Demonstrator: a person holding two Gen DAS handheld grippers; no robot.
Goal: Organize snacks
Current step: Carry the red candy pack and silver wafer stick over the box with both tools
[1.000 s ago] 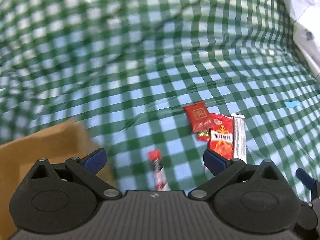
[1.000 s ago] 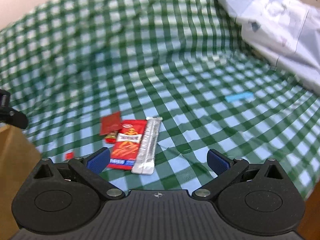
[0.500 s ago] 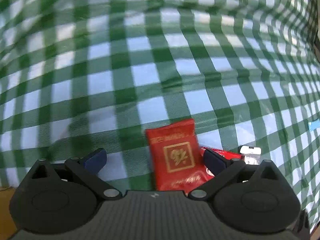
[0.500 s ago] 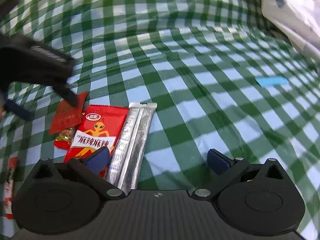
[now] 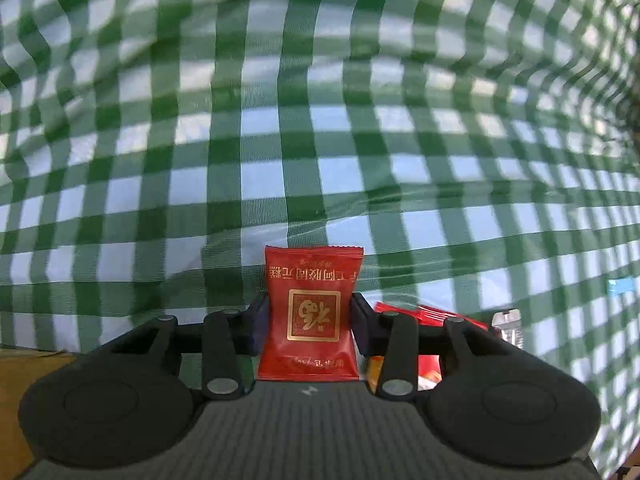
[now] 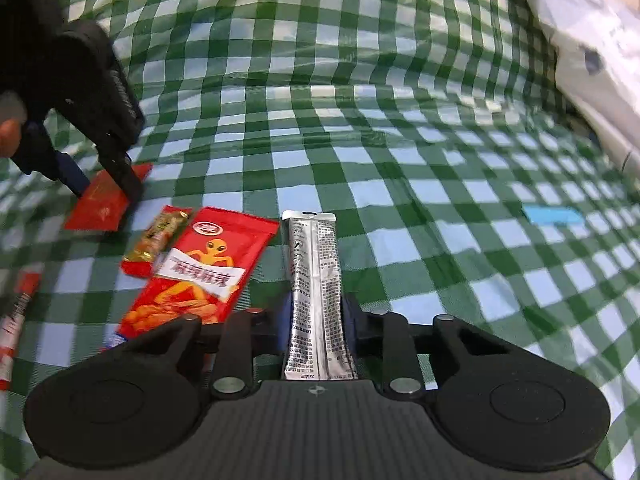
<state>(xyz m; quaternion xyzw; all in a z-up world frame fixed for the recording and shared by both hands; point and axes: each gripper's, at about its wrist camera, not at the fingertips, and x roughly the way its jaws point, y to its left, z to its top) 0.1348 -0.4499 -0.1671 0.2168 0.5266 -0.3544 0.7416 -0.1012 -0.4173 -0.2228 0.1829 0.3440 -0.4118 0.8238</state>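
Clearly the widest hazard is the loose checked cloth (image 6: 360, 152) over the table: it is wrinkled, and a gripper dragging low could bunch it and shift the snacks. Next, the big red pack (image 6: 200, 272) lies just beside the silver stick (image 6: 316, 288), so lifting the stick might nudge it. The right gripper (image 6: 316, 320) is closing with the stick between its pads, seemingly pressing; being long and slick, it could pivot or slide out. The left gripper (image 5: 310, 320) is closing on the red sachet (image 5: 312, 312), pads at its sides; such a soft, flat sachet may buckle and slip. The small gold-red snack (image 6: 158, 240) beside it could get knocked.
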